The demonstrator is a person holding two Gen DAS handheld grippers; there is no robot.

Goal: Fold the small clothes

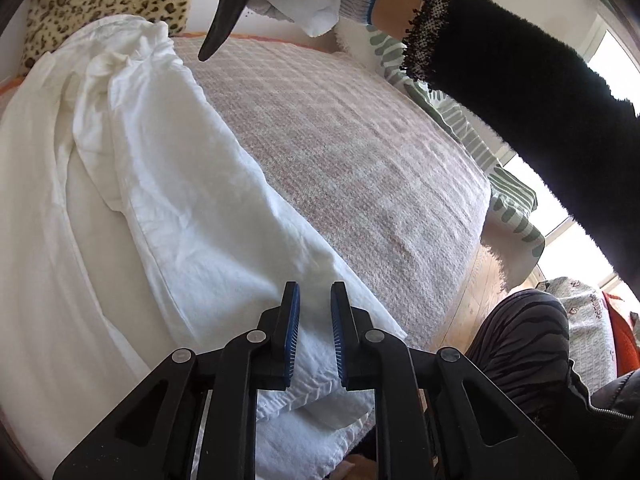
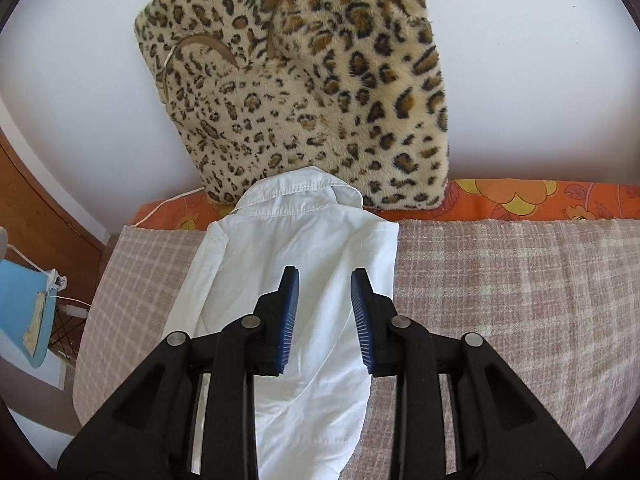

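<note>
One garment: white shirt (image 2: 304, 264) on the checked blanket (image 2: 520, 300), which I view through both wrist cameras.
Orientation: long axis runs away from my right gripper (image 2: 325, 316); collar at the far end, against the leopard-print cushion (image 2: 304, 92).
Left gripper (image 1: 315, 332): fingers apart, nothing between them, above the shirt's near hem.
Right gripper: fingers apart, over the shirt's middle, gripping nothing.
Hidden: near hem cut off by gripper frames; sleeves folded under, ends not visible.
Writing: print on fabric at the left view's right edge, illegible to me.
</note>
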